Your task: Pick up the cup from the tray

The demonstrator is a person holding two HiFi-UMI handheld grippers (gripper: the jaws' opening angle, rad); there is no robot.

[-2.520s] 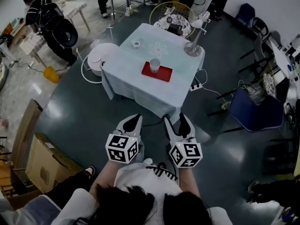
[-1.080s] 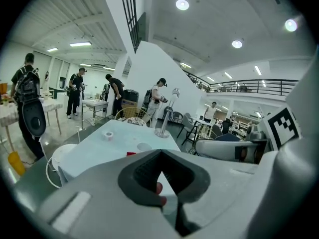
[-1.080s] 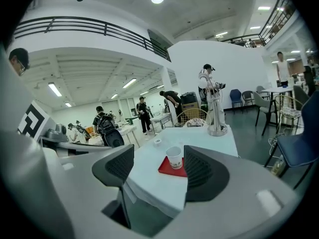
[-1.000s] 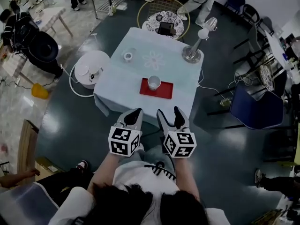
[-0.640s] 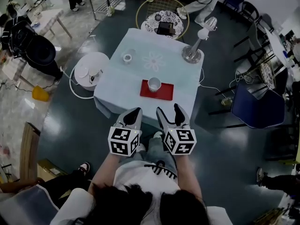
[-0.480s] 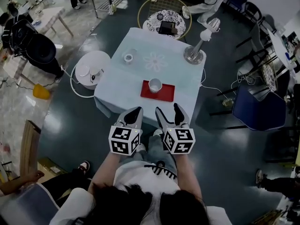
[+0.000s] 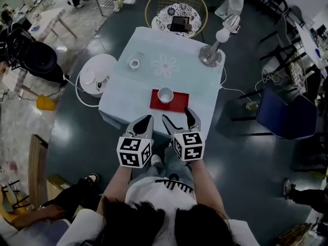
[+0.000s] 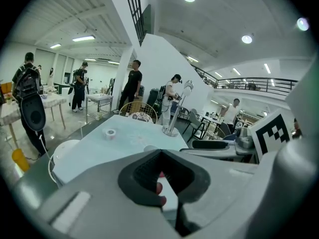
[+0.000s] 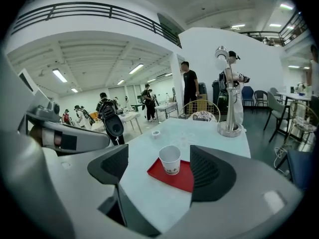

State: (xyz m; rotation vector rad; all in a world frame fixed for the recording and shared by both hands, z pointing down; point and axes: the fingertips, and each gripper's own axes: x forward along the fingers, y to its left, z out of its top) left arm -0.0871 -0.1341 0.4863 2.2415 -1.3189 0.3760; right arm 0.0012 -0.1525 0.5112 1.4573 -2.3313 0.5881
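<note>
A white paper cup [image 7: 165,94] stands upright on a flat red tray [image 7: 177,102] near the front edge of the table [image 7: 138,94] with a pale blue cloth. My right gripper [image 7: 178,115] hovers just short of that edge, open, its jaws having just been opening with nothing between them. In the right gripper view the cup [image 9: 170,159] and tray [image 9: 182,179] lie ahead, framed between the pads [image 9: 110,165], well apart from them. My left gripper [image 7: 144,122] is beside it on the left, shut and empty; in its own view the left gripper [image 8: 159,176] blocks most of the tray.
On the table stand a silver lamp [image 7: 212,50] at the back right and a tape roll [image 7: 135,63] at the back left. A round white stool [image 7: 100,70] sits left of the table, a wire chair [image 7: 177,14] behind it, a blue chair [image 7: 287,117] right. People stand around.
The table has come nearer and both grippers have moved forward to its front edge. The right jaws stand wider apart than before. The left jaws remain together.
</note>
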